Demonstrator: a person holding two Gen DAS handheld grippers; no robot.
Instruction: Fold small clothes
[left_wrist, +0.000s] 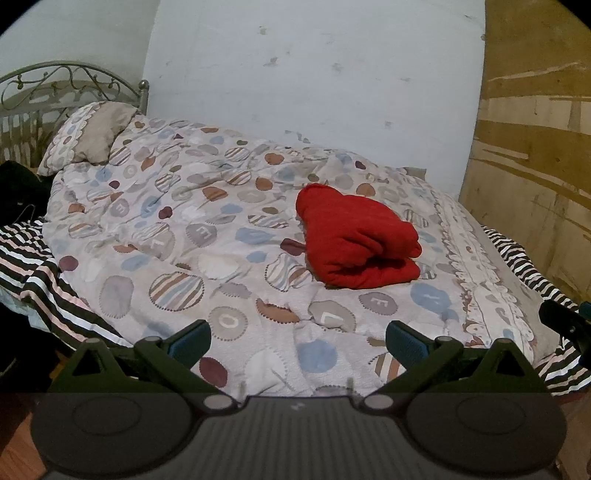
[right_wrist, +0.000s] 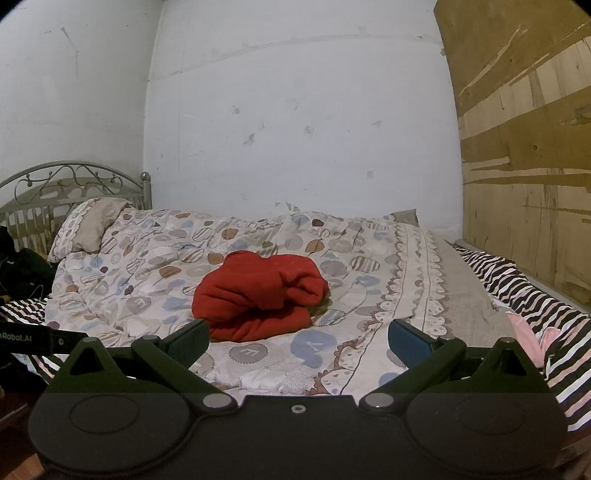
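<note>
A red garment lies folded into a thick bundle on the patterned duvet, right of centre in the left wrist view. The right wrist view shows the same red garment just left of centre on the duvet. My left gripper is open over the duvet's near edge, well short of the bundle, with nothing between its fingers. My right gripper is open too and holds nothing, with its left finger close in front of the bundle's near edge.
A pillow and metal headboard stand at the far left. A black-and-white striped cloth and something pink lie along the bed's right side. White wall behind, wooden panel at right. The other gripper's body shows at the right edge.
</note>
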